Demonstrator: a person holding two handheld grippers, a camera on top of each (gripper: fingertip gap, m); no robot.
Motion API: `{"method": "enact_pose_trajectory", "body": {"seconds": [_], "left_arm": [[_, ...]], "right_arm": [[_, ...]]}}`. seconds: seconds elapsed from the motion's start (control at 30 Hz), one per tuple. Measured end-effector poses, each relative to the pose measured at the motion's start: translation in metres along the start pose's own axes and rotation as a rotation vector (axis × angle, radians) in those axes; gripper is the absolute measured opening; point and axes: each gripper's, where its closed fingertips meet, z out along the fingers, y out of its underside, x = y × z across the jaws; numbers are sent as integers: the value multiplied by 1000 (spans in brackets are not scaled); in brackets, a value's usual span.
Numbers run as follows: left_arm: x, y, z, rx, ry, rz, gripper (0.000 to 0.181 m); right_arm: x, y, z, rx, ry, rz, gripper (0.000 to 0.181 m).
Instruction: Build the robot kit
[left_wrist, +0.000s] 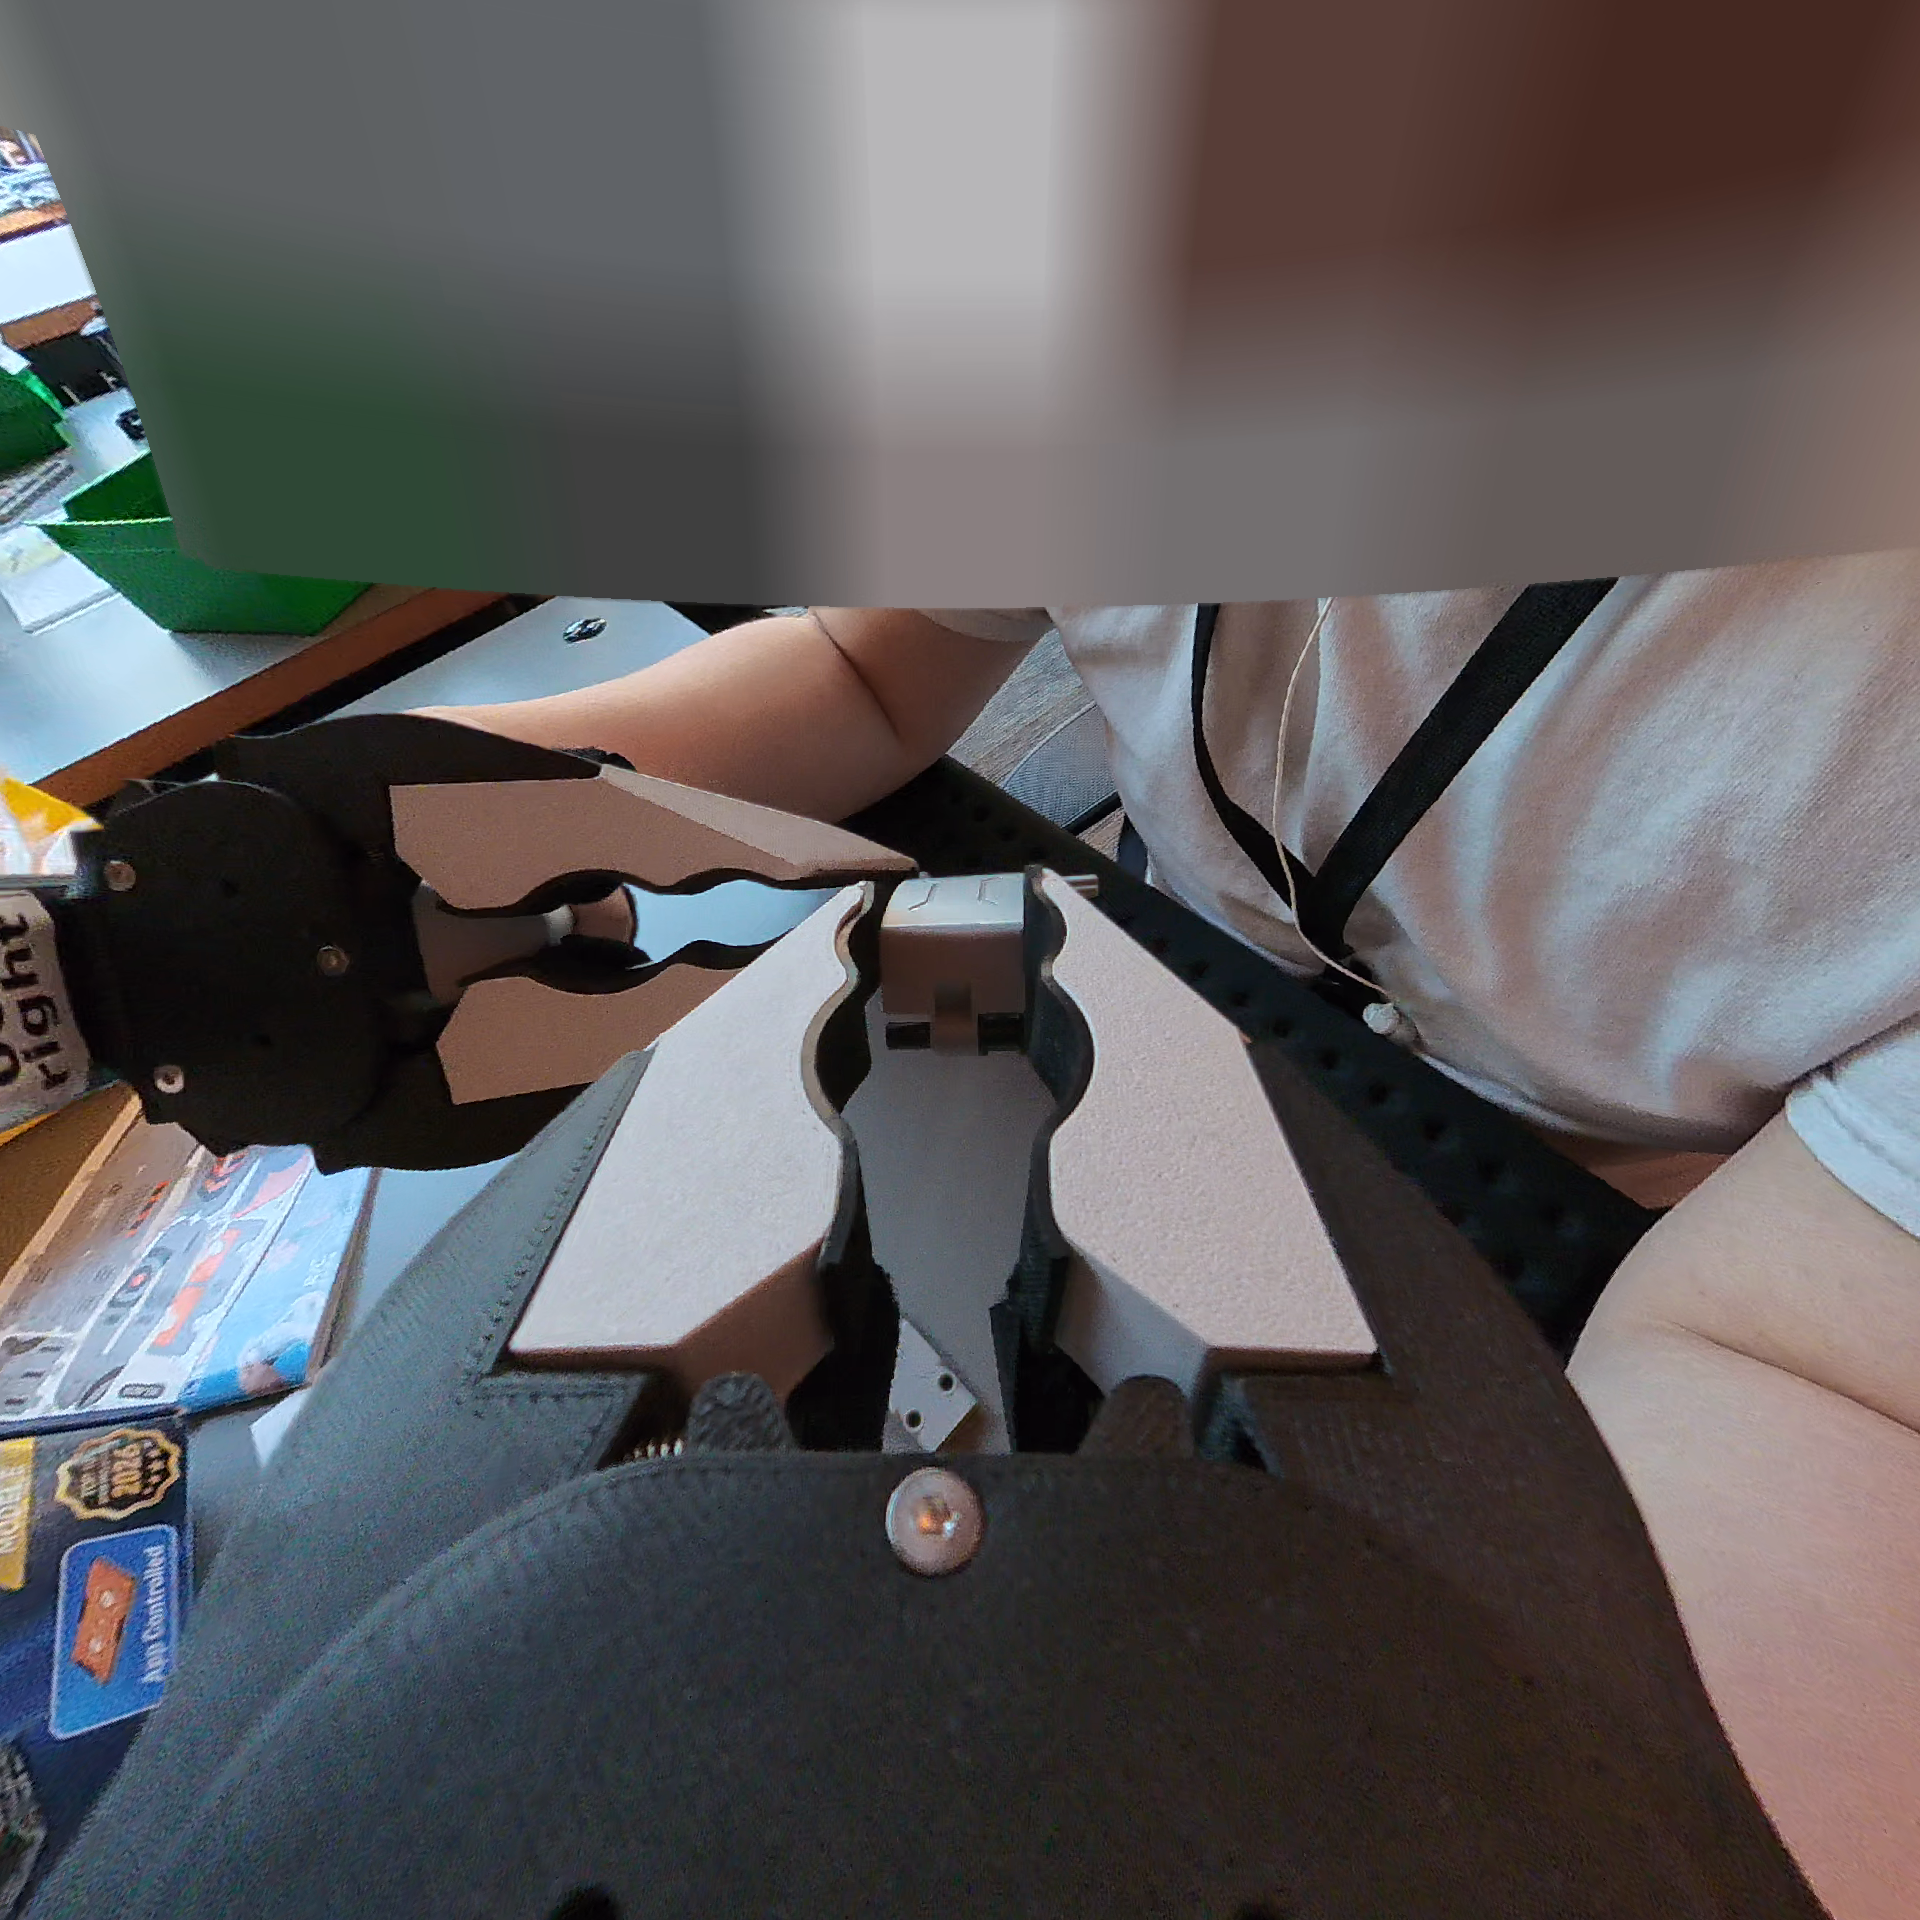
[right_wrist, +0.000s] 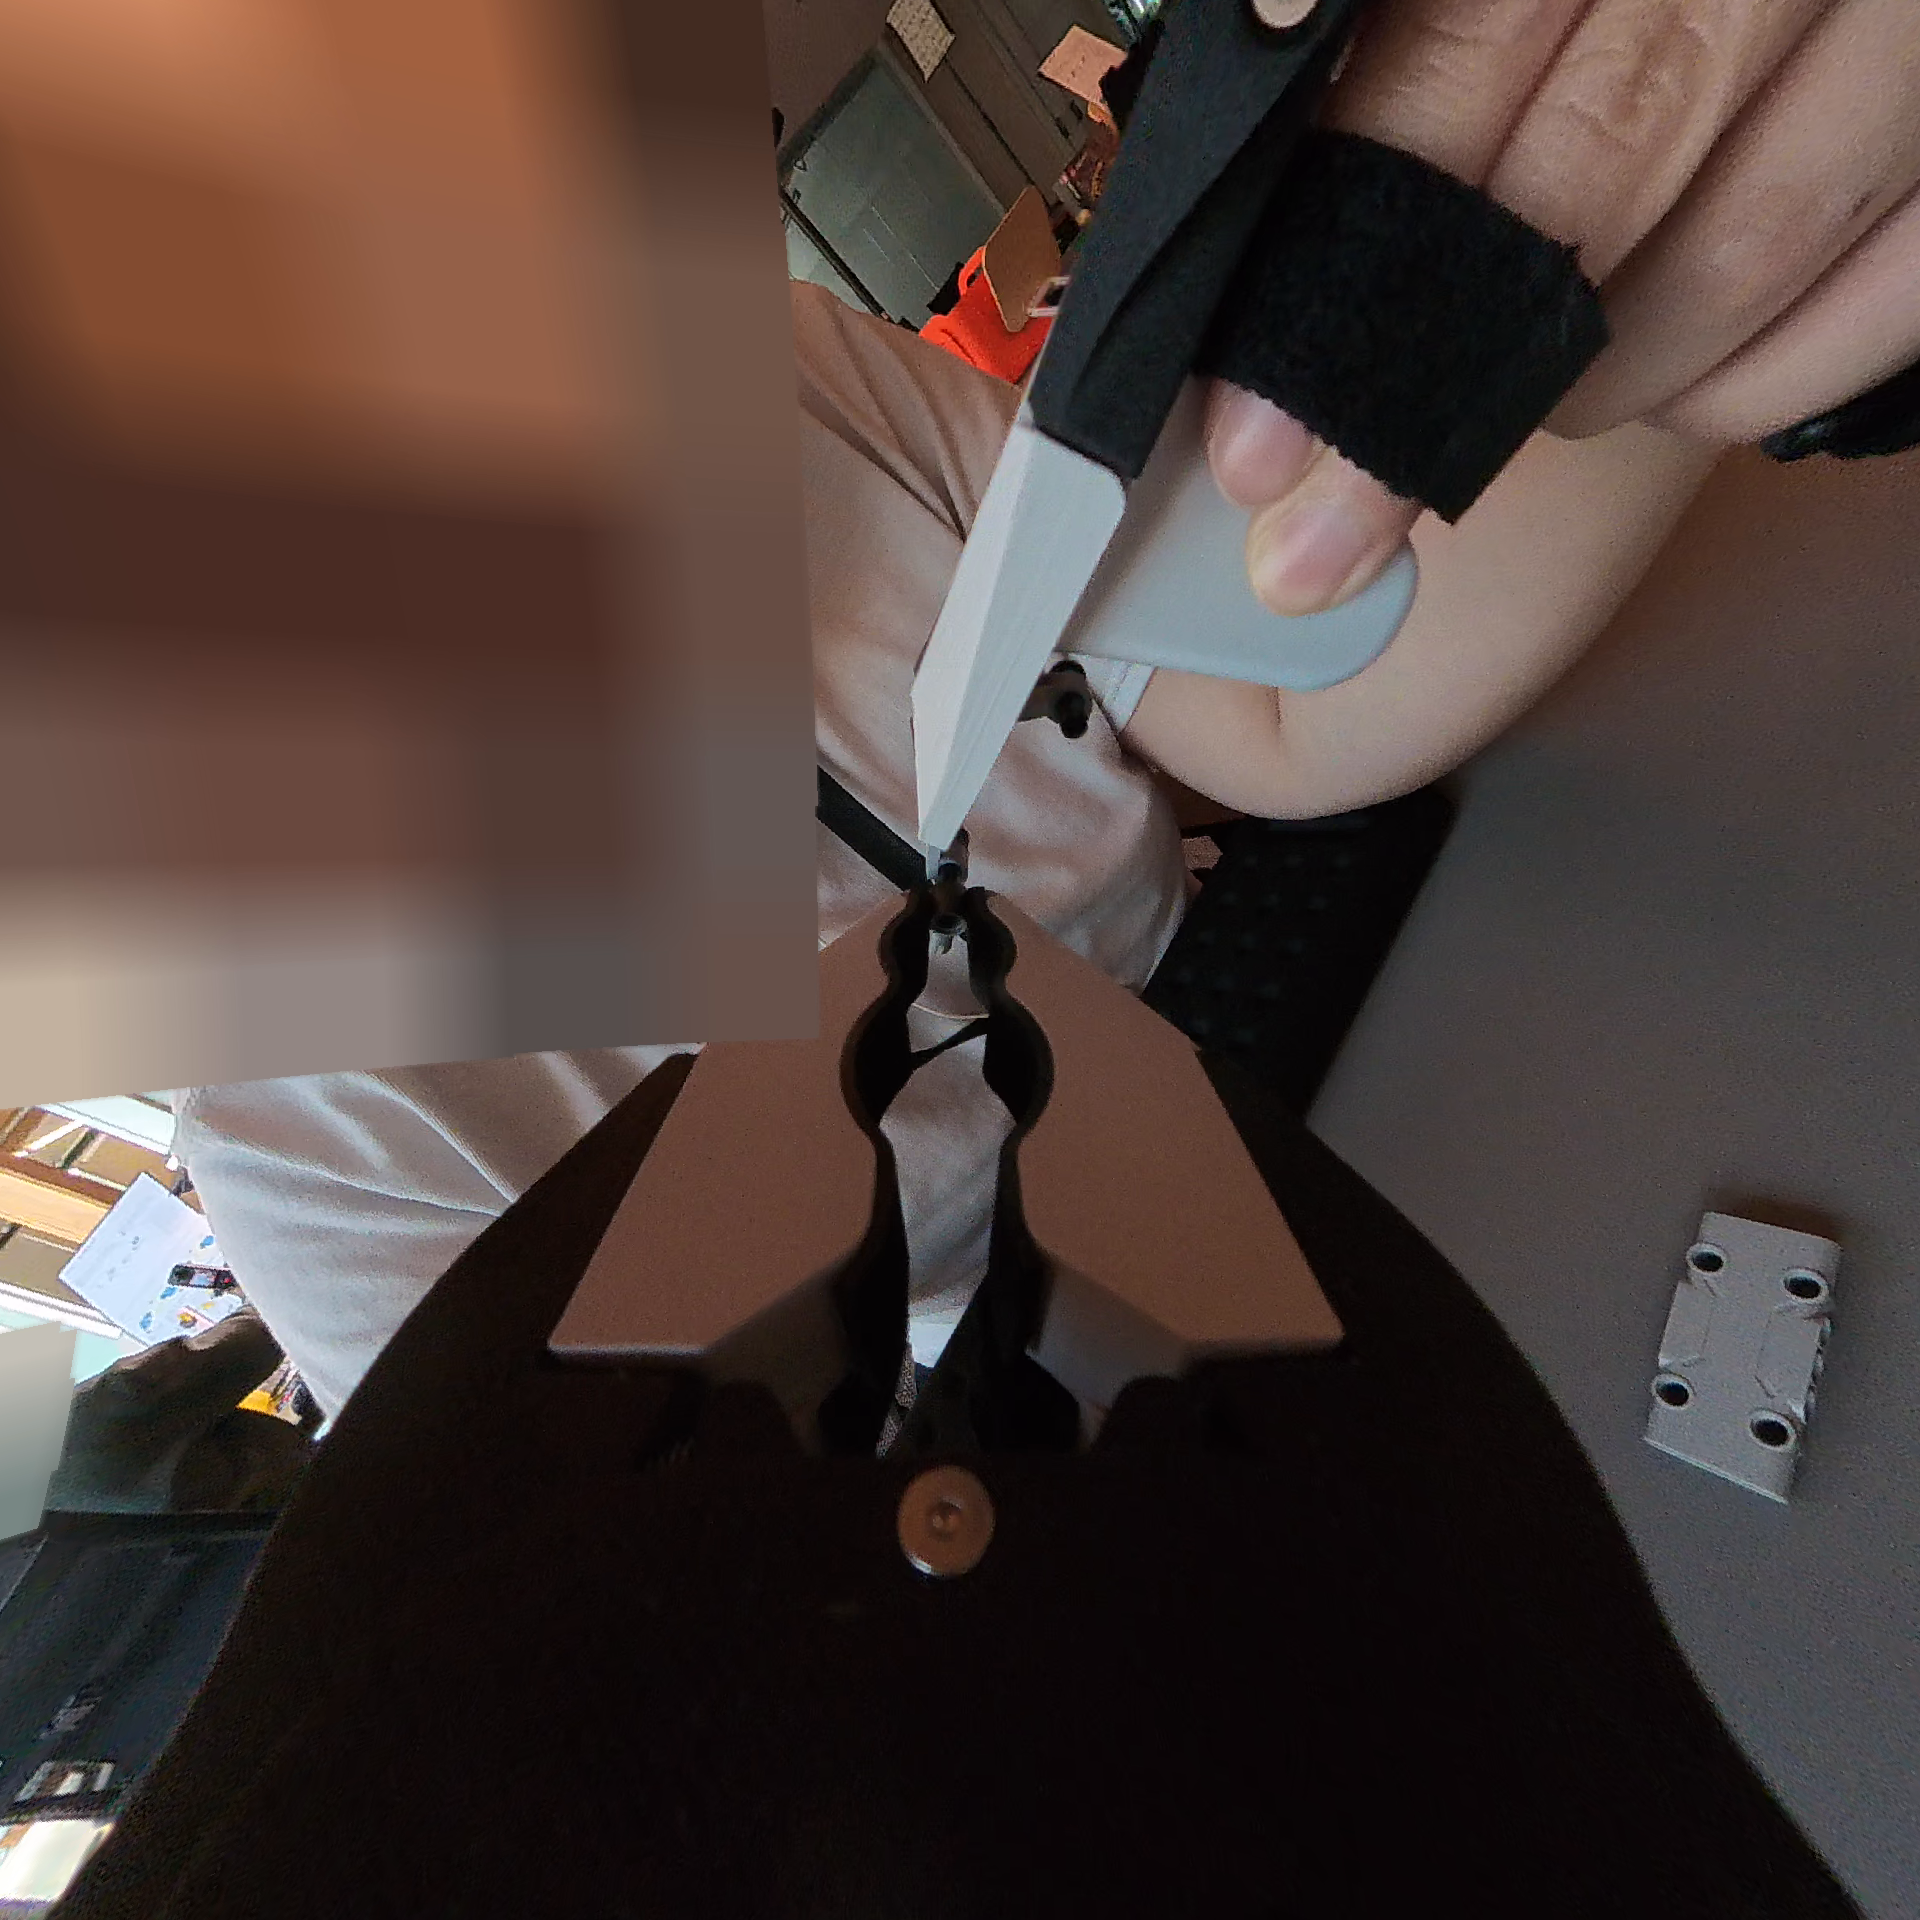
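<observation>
My left gripper (left_wrist: 951, 894) is shut on a small grey block (left_wrist: 951, 951) with clips on its near face, held at the fingertips in front of a person's chest. A thin pin end (left_wrist: 1083, 884) sticks out beside the block. My right gripper (left_wrist: 831, 888) comes in from the left, its tips touching the block's left side. In the right wrist view my right gripper (right_wrist: 951, 914) is nearly shut on a small pin-like piece (right_wrist: 943, 923). The left gripper (right_wrist: 940, 842) reaches down from above and meets it tip to tip, with a hand (right_wrist: 1558, 260) on its trigger.
A loose grey plate (right_wrist: 1740, 1361) with several holes lies on the grey table (right_wrist: 1662, 935) at right. Printed boxes (left_wrist: 177, 1278) and green bins (left_wrist: 156, 582) sit at left. The person's torso in a light shirt (left_wrist: 1507, 831) is close behind the grippers. My two grippers' fingertips are within a few centimetres of each other. The loose grey plate (right_wrist: 1740, 1361) is about 20 cm from both grippers' fingertips.
</observation>
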Motion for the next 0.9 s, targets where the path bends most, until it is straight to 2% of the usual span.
{"method": "enact_pose_trajectory", "body": {"seconds": [0.33,0.5,0.9], "left_arm": [[5,-1,7,10,60,1,26],[9,-5,8,37,92,11,26],[6,3,12,1,100,-30,25]], "right_arm": [[-4,7,7,-59,11,-53,4],[-8,8,12,-68,-29,-83,4],[-1,13,14,-119,43,-122,4]]}}
